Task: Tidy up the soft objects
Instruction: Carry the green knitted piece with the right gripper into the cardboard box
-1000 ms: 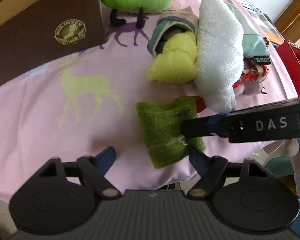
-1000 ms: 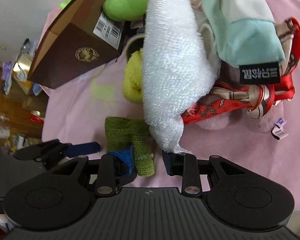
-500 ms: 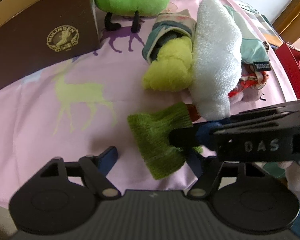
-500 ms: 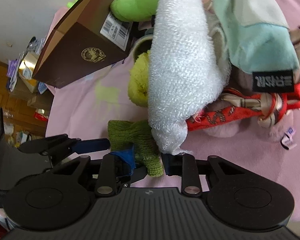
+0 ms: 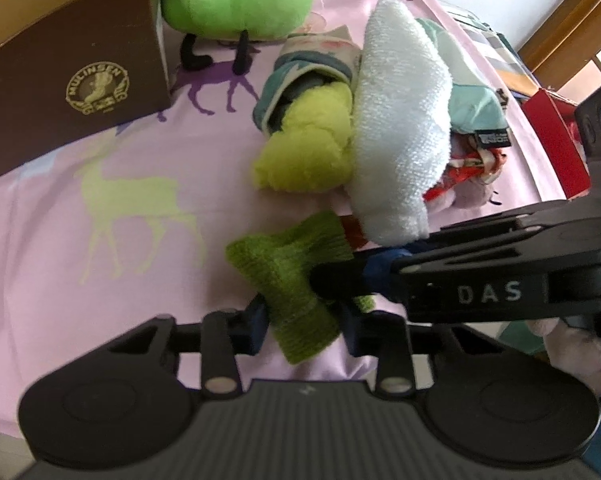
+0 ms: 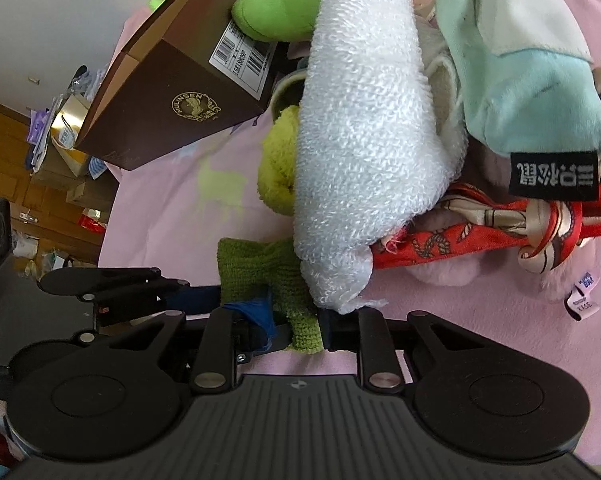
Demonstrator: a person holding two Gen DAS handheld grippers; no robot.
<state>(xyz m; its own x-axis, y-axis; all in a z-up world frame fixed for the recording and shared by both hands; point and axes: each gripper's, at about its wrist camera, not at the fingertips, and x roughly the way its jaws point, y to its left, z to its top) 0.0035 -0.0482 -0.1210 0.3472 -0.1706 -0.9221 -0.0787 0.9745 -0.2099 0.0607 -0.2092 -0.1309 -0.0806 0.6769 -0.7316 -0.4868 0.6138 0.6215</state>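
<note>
Pink sheet [image 5: 100, 248]: green knit cloth [image 5: 284, 276] pinched by left tongs [image 5: 302, 326], right tongs [image 6: 296, 330].

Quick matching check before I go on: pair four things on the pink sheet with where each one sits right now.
Things:
1. dark green knit cloth
2. white towel
3. brown box
4. bright green plush

Places:
A. far edge, beside the box
B. draped over the pile
C. pinched by both tongs
D. far left of the sheet

Pairs: 1-C, 2-B, 3-D, 4-A
</note>
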